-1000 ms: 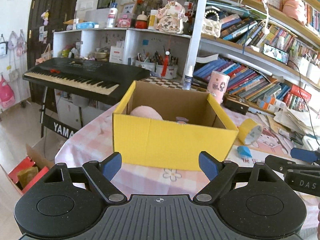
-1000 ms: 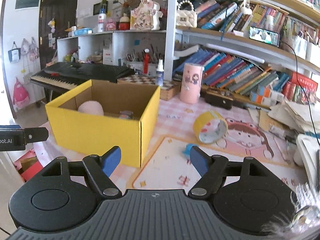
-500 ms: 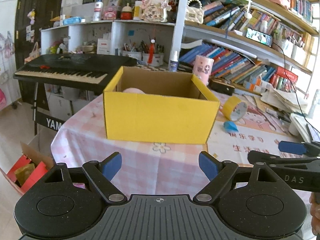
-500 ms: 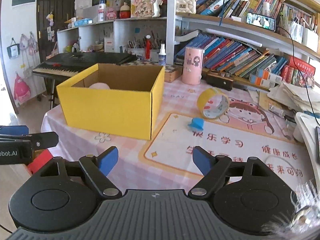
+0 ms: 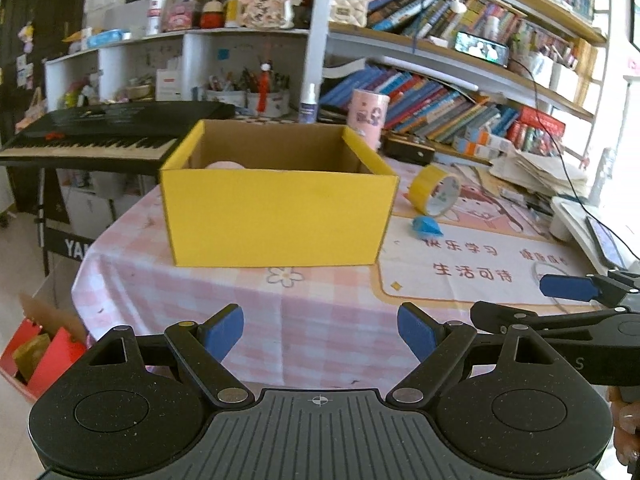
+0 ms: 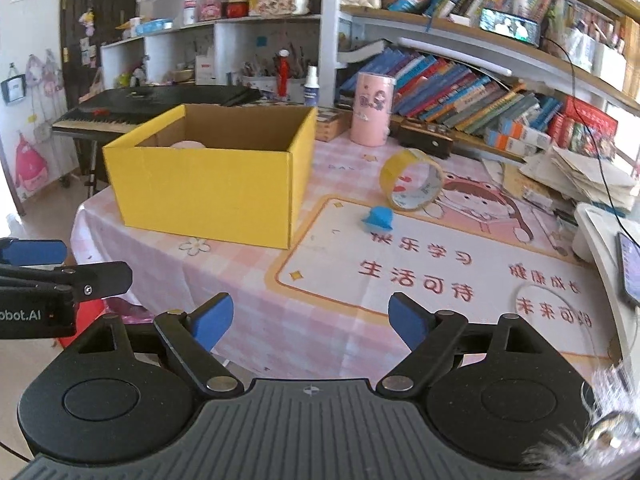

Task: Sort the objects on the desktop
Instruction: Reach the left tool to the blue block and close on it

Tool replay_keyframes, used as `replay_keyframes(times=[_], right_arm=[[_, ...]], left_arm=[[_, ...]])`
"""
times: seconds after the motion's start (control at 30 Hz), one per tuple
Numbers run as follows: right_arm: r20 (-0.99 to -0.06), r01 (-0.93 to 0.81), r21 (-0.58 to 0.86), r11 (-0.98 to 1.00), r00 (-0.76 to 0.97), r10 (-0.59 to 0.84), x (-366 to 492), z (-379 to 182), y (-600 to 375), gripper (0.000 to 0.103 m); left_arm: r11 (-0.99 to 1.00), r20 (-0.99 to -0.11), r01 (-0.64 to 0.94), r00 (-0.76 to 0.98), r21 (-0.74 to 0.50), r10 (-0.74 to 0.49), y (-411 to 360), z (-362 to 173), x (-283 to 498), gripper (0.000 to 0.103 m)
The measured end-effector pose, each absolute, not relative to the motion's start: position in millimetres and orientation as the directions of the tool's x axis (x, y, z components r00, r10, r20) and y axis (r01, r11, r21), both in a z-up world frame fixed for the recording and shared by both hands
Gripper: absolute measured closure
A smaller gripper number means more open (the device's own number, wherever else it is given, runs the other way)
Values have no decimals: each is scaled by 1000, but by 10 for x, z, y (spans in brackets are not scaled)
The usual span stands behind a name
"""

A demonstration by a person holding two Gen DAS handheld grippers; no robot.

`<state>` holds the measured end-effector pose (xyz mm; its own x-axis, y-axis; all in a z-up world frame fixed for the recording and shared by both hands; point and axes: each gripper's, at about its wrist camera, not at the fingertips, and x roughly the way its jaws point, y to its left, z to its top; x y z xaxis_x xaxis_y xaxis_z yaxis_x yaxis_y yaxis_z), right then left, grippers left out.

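Observation:
A yellow cardboard box (image 5: 276,216) (image 6: 208,196) stands open on the pink checked tablecloth, with a pale pink round object (image 5: 226,165) (image 6: 188,144) inside. A yellow tape roll (image 5: 434,195) (image 6: 412,185) and a small blue object (image 5: 427,226) (image 6: 378,218) lie on the printed mat to the box's right. My left gripper (image 5: 320,330) is open and empty, near the table's front edge. My right gripper (image 6: 310,320) is open and empty, over the front of the table. Each gripper shows at the side of the other's view.
A pink cylinder (image 6: 372,109) and a spray bottle (image 6: 311,90) stand behind the box. A black keyboard (image 5: 100,136) is at the left. Bookshelves (image 6: 480,96) line the back. Papers and a white tray with a phone (image 6: 624,268) are at the right. A red box (image 5: 36,360) sits on the floor.
Both grippers have pulled back from the box toward the table's front edge, so the box and tape look smaller and farther. Both stayed open and empty.

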<state>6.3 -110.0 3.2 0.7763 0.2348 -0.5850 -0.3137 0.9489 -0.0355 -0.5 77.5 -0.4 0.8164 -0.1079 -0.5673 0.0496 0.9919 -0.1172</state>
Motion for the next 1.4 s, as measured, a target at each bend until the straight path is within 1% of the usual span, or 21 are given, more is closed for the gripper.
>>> replay_keyframes(times=[0.6,0.63,0.67,0.73,1.13,1.4], right_arm=[[-603,-217,-48,975,785,145,178,11,-1459,18],[-603,-214,-48,976,785,143,190,9,-1479,18],[-603,-212,-48,976,785,141,206,7,-1498,18],[-603,-207,-47,977,786,137,231,2,-1546,18],[-607,-168,-25,985,786,118,502,-17,-1915,18],[-618,-172,-27,985,777,119,789,-26,-2205,18]], left_arm=[[981,-571,128,799,-145,-188,484,-39,230,16],[981,-570,130,800,-142,-188,457,-38,244,15],[981,-569,131,800,-141,-189,434,-35,260,11],[980,-566,139,801,-142,-196,385,-35,288,10],[975,-582,183,782,-125,-222,-10,-56,594,9],[972,-591,193,772,-133,-234,-314,-80,835,9]])
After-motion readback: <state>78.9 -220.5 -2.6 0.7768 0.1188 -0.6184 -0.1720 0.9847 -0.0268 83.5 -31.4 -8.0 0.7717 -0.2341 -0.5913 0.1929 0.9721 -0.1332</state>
